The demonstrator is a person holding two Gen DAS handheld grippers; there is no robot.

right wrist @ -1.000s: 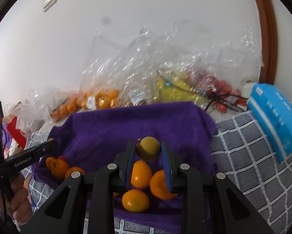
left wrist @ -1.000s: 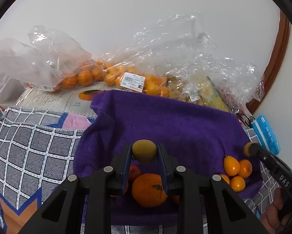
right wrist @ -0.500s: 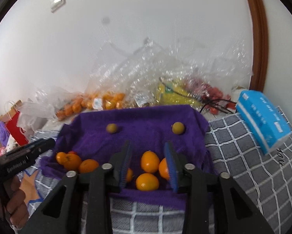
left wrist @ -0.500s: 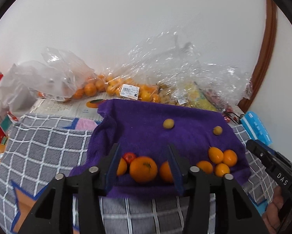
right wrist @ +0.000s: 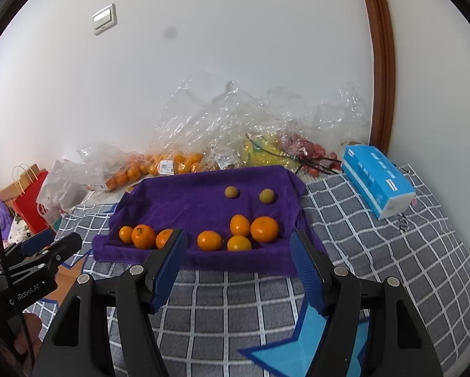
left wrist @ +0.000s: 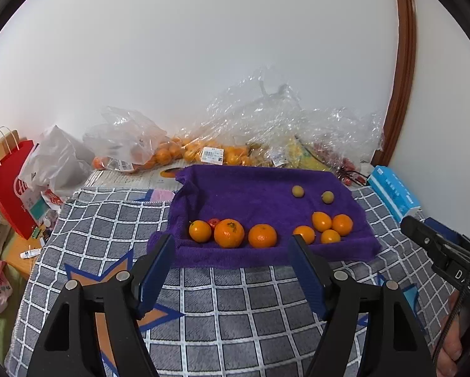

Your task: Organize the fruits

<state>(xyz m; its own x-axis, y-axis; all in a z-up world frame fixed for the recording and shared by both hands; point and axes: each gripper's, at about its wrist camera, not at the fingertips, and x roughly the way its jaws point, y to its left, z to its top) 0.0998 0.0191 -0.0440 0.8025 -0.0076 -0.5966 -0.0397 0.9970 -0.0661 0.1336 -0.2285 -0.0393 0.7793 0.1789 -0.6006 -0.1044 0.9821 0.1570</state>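
A purple towel lies on the checked blanket. On it sit two small yellow-green fruits, also in the right wrist view. Three oranges with a small red fruit lie front left. Several smaller oranges cluster front right. My left gripper is open and empty, held back above the blanket. My right gripper is open and empty, also short of the towel's front edge.
Clear plastic bags of oranges, bananas and red fruit lie against the wall behind the towel. A blue tissue box sits at right. A red paper bag stands at left beyond the blanket.
Both grippers let go of the small yellow-green fruits, which now rest on the towel's back right. Both grippers opened wide and pulled back and up from the towel.
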